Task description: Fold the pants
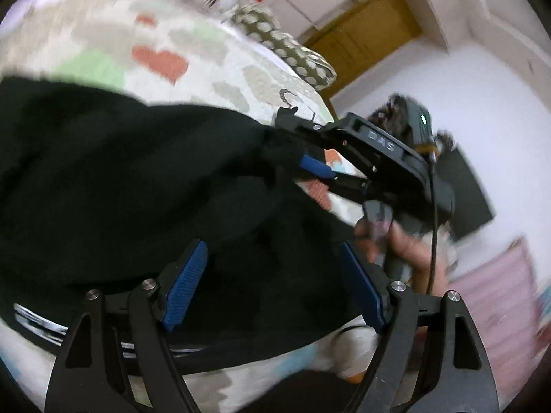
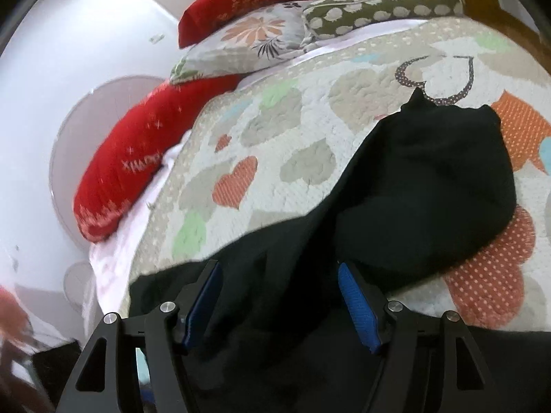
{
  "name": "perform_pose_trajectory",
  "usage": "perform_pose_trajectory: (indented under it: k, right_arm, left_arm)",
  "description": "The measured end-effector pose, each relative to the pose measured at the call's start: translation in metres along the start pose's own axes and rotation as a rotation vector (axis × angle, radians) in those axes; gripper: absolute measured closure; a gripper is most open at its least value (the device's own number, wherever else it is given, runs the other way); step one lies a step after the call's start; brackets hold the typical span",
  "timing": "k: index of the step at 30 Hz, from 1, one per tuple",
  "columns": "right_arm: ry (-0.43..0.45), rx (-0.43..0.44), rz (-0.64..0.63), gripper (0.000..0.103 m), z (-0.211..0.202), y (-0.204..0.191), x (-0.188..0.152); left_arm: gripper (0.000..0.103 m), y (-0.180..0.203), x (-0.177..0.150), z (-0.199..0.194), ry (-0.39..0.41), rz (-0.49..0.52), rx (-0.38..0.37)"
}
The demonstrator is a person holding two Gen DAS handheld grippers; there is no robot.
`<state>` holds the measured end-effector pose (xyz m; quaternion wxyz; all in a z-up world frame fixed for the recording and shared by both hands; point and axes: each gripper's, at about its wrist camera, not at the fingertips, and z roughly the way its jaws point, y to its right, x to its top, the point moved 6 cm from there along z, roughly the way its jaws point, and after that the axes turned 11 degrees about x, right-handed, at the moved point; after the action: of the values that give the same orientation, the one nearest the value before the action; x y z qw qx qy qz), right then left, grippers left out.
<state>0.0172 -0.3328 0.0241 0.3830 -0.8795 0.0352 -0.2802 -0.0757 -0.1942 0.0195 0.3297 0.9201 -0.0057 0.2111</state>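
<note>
Both grippers, left [image 1: 272, 285] and right [image 2: 280, 304], have fingers spread, holding nothing. The black pants [image 2: 423, 179] lie lower right on the bed [image 2: 303, 127]; soft, limp cloth, so I would pinch a hem.

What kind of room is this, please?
Most likely a bedroom: a bed under a heart-patterned quilt, pillows at its head, and a wooden door. Black pants lie on the quilt.

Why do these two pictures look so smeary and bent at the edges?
Left wrist view: motion blur smears the heart-patterned quilt; the black pants show no detail. Right wrist view: sharper mid-frame, the red pillow slightly smeared. Both: fisheye lens curves everything, with dark corners.
</note>
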Motion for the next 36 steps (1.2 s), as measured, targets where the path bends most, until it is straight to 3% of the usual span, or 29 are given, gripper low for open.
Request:
perform_pose_trajectory:
  k: [7,11,15,17,19,22,29,36]
  right_arm:
    - [0.003,0.025,0.009,0.035,0.003,0.007,0.009]
    - [0.01,0.054,0.041,0.036,0.003,0.017,0.012]
    - [0.024,0.077,0.038,0.037,0.0,0.022,0.014]
    - [0.025,0.076,0.033,0.049,0.003,0.024,0.015]
    - [0.029,0.049,-0.014,0.076,0.004,0.023,0.015]
    - [0.028,0.039,-0.044,0.094,0.006,0.025,0.014]
    - [0.047,0.043,-0.123,0.098,-0.041,0.021,-0.022]
    - [0.048,-0.031,-0.055,0.098,-0.091,0.058,-0.077]
  left_arm:
    - [0.018,-0.001,0.015,0.028,-0.025,-0.249,-0.026]
    - [0.018,0.001,0.013,0.021,-0.049,-0.335,-0.066]
    - [0.016,0.005,0.016,0.01,-0.023,-0.321,-0.076]
    - [0.016,0.008,0.017,0.017,-0.04,-0.289,-0.037]
    - [0.016,0.01,0.018,0.022,-0.037,-0.256,0.0]
    - [0.016,0.012,0.015,0.023,-0.024,-0.213,0.036]
    - [0.016,0.0,0.01,0.015,-0.024,-0.209,0.046]
    - [0.016,-0.001,0.011,0.009,0.003,-0.185,0.068]
